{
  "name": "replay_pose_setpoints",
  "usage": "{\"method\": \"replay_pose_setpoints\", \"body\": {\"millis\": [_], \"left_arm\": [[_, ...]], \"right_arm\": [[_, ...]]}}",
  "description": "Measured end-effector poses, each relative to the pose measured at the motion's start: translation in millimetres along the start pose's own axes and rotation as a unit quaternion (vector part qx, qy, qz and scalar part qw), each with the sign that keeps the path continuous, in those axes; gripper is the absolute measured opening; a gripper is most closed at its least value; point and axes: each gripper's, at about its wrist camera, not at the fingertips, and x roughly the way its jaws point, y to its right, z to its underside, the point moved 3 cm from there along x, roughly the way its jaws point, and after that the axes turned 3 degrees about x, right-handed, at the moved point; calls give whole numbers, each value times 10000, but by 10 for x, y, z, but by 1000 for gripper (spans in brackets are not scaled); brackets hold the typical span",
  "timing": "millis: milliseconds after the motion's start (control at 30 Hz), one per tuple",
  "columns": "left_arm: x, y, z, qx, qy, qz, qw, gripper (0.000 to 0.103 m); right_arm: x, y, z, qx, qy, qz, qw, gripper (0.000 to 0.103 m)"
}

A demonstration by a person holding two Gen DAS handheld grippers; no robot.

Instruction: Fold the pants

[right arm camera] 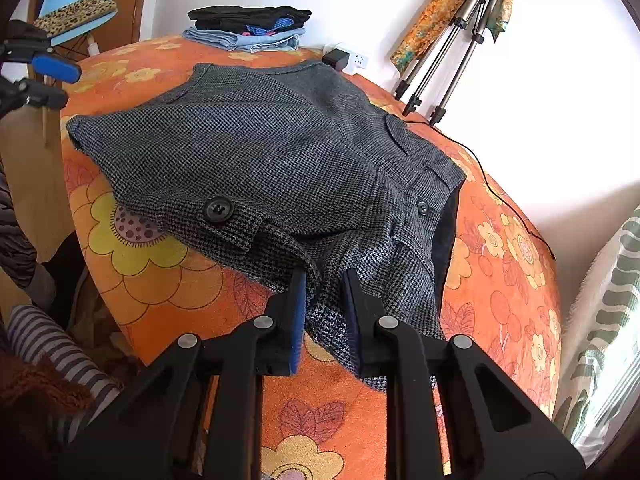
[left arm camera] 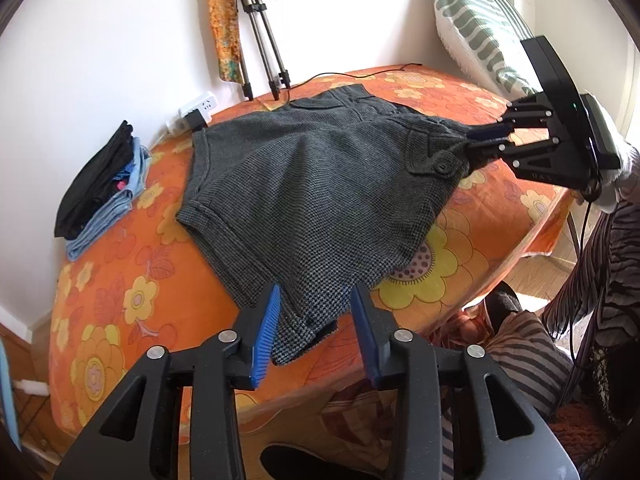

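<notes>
The grey houndstooth woven pants (left arm camera: 304, 184) lie spread on the bed (left arm camera: 472, 248), whose sheet is orange with a floral print. The left gripper (left arm camera: 314, 332) has its blue ribbed jaws apart, straddling a hem corner without pressing it. The right gripper (right arm camera: 324, 316) has its jaws clamped on the buttoned waistband edge.

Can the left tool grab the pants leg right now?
Probably yes: the left tool stands open around the hem of the grey pants, with nothing in between. The right tool pinches the waist end.
</notes>
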Motion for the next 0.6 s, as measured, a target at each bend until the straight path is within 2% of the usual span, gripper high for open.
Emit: {"method": "replay_pose_setpoints", "body": {"millis": [167, 333, 467, 500, 567, 600], "left_arm": [[156, 112, 78, 354, -227, -34, 9991, 49], [349, 192, 158, 844, -392, -401, 9949, 49], [419, 130, 178, 946, -448, -636, 9925, 49], [426, 112, 180, 962, -442, -673, 9921, 47], [430, 72, 173, 903, -415, -639, 9930, 15], [426, 60, 163, 856, -399, -602, 9937, 15]], "right_arm": [[-61, 153, -141, 300, 168, -9, 9994, 16], [-123, 226, -287, 437, 363, 53, 9984, 16], [-143, 241, -326, 484, 415, 37, 9980, 16], [-142, 245, -326, 495, 416, 25, 9979, 16], [-137, 248, -318, 525, 404, -7, 9978, 16], [-134, 243, -313, 531, 394, 5, 9978, 16]]}}
